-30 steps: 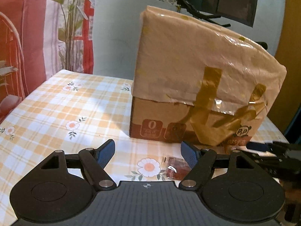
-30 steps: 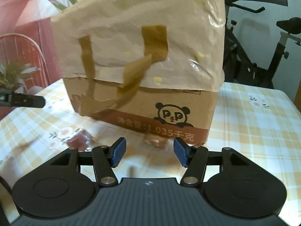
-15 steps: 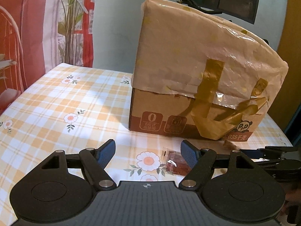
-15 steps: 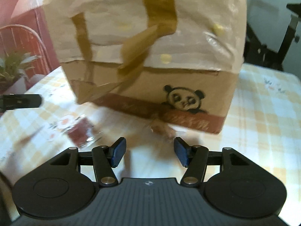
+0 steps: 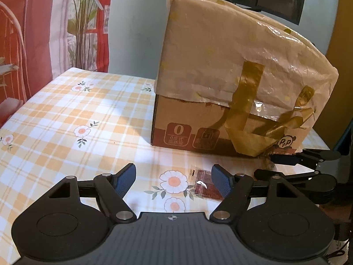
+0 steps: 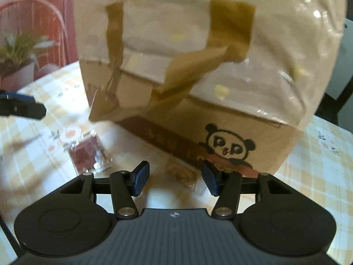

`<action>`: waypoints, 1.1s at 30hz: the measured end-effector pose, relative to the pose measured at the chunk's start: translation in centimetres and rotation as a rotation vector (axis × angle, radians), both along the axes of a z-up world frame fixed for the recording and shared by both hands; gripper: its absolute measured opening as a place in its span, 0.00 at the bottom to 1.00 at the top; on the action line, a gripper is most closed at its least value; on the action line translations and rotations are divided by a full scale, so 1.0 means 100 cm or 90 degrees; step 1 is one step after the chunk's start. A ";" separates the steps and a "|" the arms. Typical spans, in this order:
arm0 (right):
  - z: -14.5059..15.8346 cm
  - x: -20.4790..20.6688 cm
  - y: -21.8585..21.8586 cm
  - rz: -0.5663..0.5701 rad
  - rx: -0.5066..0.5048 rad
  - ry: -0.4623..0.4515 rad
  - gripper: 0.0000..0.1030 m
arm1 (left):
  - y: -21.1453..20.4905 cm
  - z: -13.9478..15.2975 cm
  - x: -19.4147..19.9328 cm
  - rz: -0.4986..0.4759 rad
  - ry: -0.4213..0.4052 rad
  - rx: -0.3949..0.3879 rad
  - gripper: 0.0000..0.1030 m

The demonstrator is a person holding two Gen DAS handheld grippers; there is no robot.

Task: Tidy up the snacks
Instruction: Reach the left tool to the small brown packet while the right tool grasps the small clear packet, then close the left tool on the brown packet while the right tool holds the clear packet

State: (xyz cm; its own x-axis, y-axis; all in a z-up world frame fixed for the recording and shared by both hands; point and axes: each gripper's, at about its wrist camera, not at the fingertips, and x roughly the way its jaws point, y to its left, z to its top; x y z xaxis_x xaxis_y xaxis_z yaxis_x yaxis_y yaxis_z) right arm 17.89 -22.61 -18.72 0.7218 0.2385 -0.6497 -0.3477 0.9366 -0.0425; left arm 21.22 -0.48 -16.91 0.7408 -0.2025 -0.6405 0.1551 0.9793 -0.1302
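Checked tablecloth (image 6: pixel 320 176): right tool (image 6: pixel 175 175), spread, has neared the tan snack (image 6: pixel 182 174); left tool (image 5: pixel 174 180) spread.

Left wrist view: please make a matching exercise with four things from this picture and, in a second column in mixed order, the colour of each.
Things:
1. cardboard box
2. snack packet
3. tablecloth
4. tape strips

Colours:
A. yellow and white checks with flowers
B. dark red in clear wrap
C. olive gold
D. brown, with a pale wrap over the top

Pairs: 1-D, 2-B, 3-A, 4-C
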 end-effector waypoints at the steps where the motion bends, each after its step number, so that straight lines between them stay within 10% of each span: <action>1: -0.001 -0.001 0.001 0.002 -0.006 0.000 0.55 | 0.000 0.000 0.000 0.000 0.001 -0.001 0.75; 11: 0.018 -0.016 -0.002 -0.043 0.111 0.107 0.55 | -0.001 -0.004 0.002 0.000 0.010 -0.006 0.75; 16: 0.027 -0.014 0.005 -0.020 0.062 0.047 0.55 | -0.002 -0.004 0.001 -0.006 0.012 -0.008 0.71; 24: 0.001 -0.004 0.014 -0.027 0.036 0.037 0.18 | 0.000 -0.010 0.003 -0.015 0.034 -0.014 0.71; 33: -0.006 -0.043 -0.014 -0.117 0.093 -0.011 0.18 | -0.035 -0.029 0.018 -0.124 0.062 0.039 0.72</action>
State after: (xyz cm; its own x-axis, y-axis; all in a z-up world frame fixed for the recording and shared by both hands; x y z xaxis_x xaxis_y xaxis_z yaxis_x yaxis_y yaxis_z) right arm 13.61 -24.04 -19.31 0.7722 0.1926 -0.6054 -0.1713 0.9808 0.0936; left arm 23.01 -3.99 -19.83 0.6249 -0.2950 -0.7228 0.3322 0.9383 -0.0957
